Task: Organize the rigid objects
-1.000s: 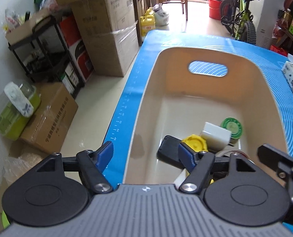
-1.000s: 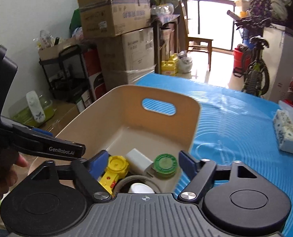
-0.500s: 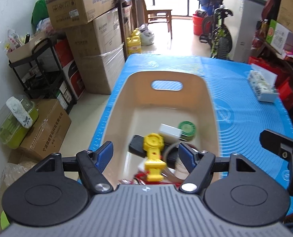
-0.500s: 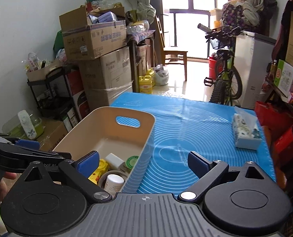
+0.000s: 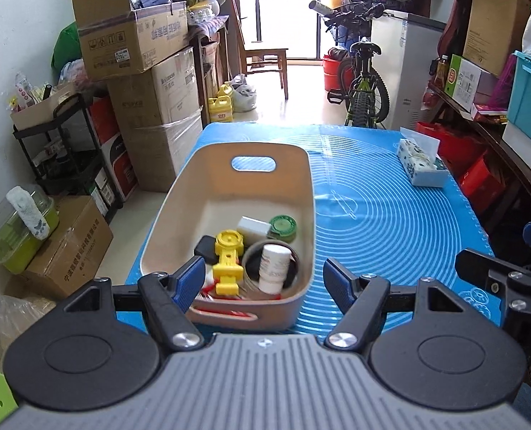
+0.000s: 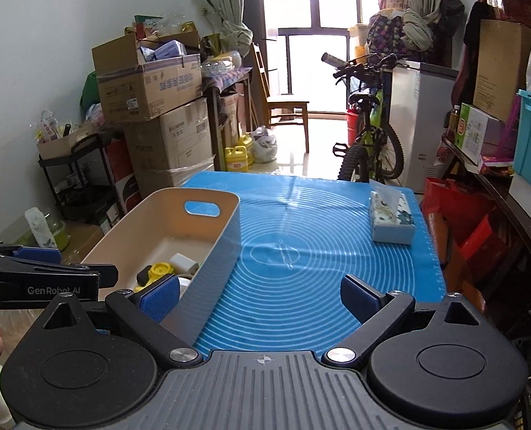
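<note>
Both the left hand-held gripper [image 5: 263, 276] and the right hand-held gripper [image 6: 260, 292] are open and empty, and the beige bin [image 5: 303, 215] looks stiff and light (its smooth walls may slip), so the handle slot [image 5: 254, 163] seems the best hold.

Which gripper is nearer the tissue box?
Right. The right gripper hangs over the mat, tissue box ahead-right. The left gripper sits over the beige bin, farther left.

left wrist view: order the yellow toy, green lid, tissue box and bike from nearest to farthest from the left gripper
1. yellow toy: in the bin's near end, just ahead of the left gripper.
2. green lid: deeper in the bin, against its right wall.
3. tissue box: far right on the blue mat.
4. bike: on the floor past the table's far end.
</note>
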{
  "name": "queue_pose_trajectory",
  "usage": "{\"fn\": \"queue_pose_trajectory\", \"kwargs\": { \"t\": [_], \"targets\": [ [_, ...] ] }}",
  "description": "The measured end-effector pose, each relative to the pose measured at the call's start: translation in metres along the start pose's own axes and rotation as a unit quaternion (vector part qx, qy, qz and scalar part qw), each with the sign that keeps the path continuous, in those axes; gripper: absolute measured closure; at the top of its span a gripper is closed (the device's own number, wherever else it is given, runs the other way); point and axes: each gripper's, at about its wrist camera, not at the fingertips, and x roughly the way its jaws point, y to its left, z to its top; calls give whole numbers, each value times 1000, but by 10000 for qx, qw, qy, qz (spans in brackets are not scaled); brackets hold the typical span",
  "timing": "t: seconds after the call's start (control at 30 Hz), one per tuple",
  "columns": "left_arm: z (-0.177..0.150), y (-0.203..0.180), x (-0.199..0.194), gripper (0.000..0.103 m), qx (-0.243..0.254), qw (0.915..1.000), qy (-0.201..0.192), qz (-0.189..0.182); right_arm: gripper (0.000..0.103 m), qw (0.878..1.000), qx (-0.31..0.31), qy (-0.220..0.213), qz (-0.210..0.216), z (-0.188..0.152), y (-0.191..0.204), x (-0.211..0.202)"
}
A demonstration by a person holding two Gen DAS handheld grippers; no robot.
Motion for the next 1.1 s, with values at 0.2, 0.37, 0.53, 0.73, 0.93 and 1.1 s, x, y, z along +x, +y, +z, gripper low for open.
{"fn": "queue_pose_trajectory", "kwargs": {
  "t": [0.2, 0.37, 0.53, 0.73, 0.93, 1.1],
  "targets": [
    [-17, -11, -13, 30, 19, 9999, -50, -117, 7, 9998, -95, -129, -129, -21, -3, -19],
    [-33, -16, -16, 30, 21, 10000, -64, -14, 7, 10000, 79, -27, -21, -47, -12, -25],
    [-51, -21, -17, 30, 82, 9999, -64, 41, 7, 9998, 147, -31, -101, -71, -19, -31],
    [-72, -27, -15, 30, 196, 9998, -76, 23, 7, 9995, 148, -233, -165, -85, -24, -40],
    [-85, -35, -15, 30, 386, 9991, -176, -67, 7, 9991, 21, -333, -277, -97, -21, -44],
    [-93, -39, -14, 30, 433, 9987, -275, -62, 7, 9979, -286, -455, -364, -100, -10, -45]
  ]
}}
